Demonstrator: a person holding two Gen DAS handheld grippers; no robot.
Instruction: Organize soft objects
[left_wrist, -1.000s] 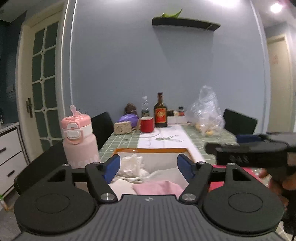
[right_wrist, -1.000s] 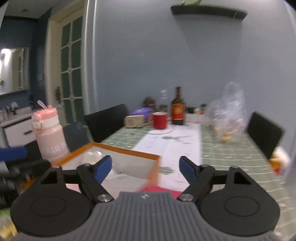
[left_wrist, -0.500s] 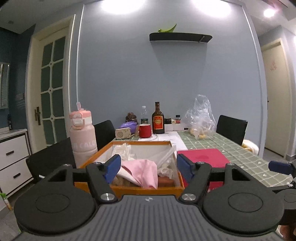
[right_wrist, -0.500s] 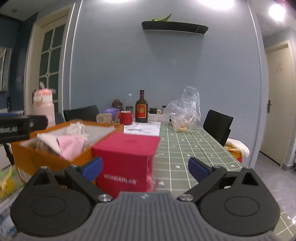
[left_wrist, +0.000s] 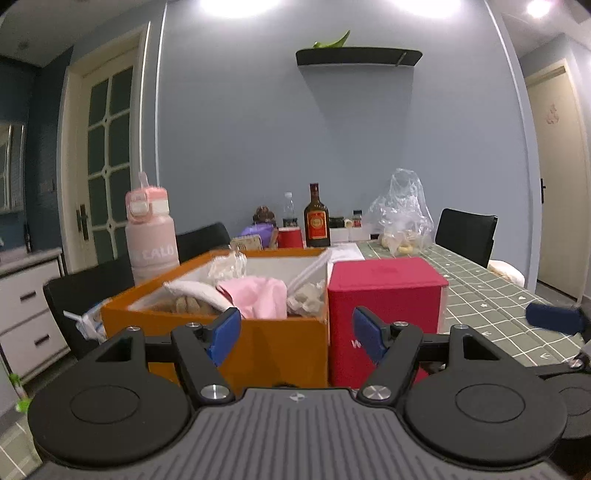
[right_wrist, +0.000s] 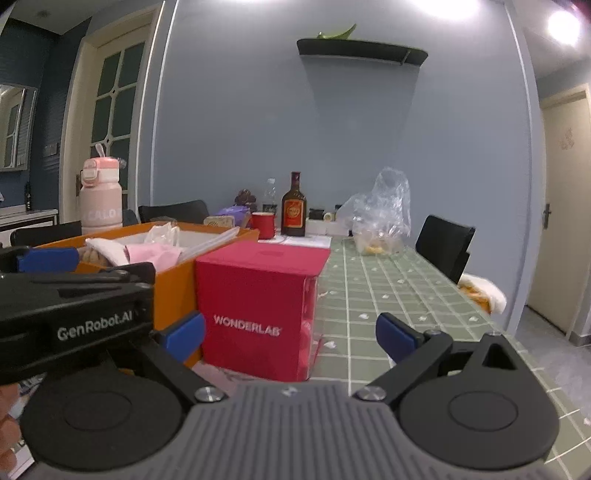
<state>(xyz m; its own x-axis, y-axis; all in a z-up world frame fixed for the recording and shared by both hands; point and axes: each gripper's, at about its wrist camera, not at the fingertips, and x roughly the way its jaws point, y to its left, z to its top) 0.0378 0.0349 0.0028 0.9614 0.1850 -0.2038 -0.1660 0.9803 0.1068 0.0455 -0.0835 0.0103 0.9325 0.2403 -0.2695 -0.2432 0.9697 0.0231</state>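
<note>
An orange box (left_wrist: 266, 343) holds soft things: a pink cloth (left_wrist: 258, 299), white cloths (left_wrist: 199, 290) and crumpled plastic. It also shows in the right wrist view (right_wrist: 173, 291). A red WONDERLAB box (left_wrist: 384, 295) stands against its right side, seen also in the right wrist view (right_wrist: 258, 302). My left gripper (left_wrist: 295, 338) is open and empty, low in front of both boxes. My right gripper (right_wrist: 290, 334) is open and empty, in front of the red box.
A pink bottle (left_wrist: 151, 236) stands behind the orange box. At the table's far end are a brown bottle (left_wrist: 317, 221), a red mug (left_wrist: 290, 238) and a plastic bag (left_wrist: 402, 218). Black chairs (left_wrist: 465, 232) flank the green checked table (right_wrist: 388, 295).
Both grippers have pulled back and dropped from above the orange box to table height in front of the boxes. Both stay open and empty.
</note>
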